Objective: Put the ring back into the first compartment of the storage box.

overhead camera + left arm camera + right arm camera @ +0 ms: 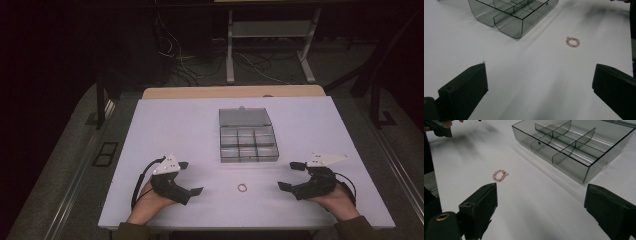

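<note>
Both your grippers rest open on the table, a beaded bracelet lying between them.

Your left gripper (pixel 192 178) and right gripper (pixel 290 175) each hold their black jaws spread wide with nothing between them. The small pink-and-gold beaded bracelet (pixel 243 188) lies flat on the white table (pixel 165 125) between the two, apart from both. Beyond it stands the clear grey plastic compartment box (pixel 248 144), its lid open.
</note>
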The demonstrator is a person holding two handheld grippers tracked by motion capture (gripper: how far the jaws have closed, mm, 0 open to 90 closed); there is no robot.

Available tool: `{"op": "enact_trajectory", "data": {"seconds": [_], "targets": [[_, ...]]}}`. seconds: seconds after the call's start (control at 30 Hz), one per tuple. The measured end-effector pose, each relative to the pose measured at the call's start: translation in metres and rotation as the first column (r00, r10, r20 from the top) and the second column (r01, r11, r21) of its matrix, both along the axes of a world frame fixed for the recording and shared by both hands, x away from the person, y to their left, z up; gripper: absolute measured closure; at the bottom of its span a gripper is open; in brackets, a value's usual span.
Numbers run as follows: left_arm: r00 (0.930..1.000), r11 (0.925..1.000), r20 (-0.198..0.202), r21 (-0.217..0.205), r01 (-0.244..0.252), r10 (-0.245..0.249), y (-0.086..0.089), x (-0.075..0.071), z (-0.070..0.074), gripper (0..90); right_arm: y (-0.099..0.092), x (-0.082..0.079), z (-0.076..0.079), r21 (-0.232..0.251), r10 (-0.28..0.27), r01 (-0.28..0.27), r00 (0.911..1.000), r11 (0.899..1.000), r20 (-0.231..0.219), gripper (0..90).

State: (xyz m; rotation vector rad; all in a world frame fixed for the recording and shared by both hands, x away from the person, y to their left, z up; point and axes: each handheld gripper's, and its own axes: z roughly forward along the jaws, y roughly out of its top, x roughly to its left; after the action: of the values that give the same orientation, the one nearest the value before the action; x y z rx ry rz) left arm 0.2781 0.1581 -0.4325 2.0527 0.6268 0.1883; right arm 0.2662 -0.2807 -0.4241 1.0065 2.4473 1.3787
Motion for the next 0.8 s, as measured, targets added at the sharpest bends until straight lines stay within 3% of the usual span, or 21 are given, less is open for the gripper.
{"op": "enact_trajectory", "data": {"seconds": [0.2,0.8], "targets": [[1.0,0.9999,0.002,-0.012,0.001,-0.001,0.0,-0.001,0.001,0.0,0.006,0.002,-0.001,0.001,0.012,-0.012,0.9999,1.0,-0.005,11.3],[1.0,0.9999,-0.003,0.012,0.008,-0.008,-0.001,-0.001,0.0,0.0,0.025,0.01,-0.002,-0.008,0.06,-0.06,0.9978,0.998,-0.026,11.2]]}}
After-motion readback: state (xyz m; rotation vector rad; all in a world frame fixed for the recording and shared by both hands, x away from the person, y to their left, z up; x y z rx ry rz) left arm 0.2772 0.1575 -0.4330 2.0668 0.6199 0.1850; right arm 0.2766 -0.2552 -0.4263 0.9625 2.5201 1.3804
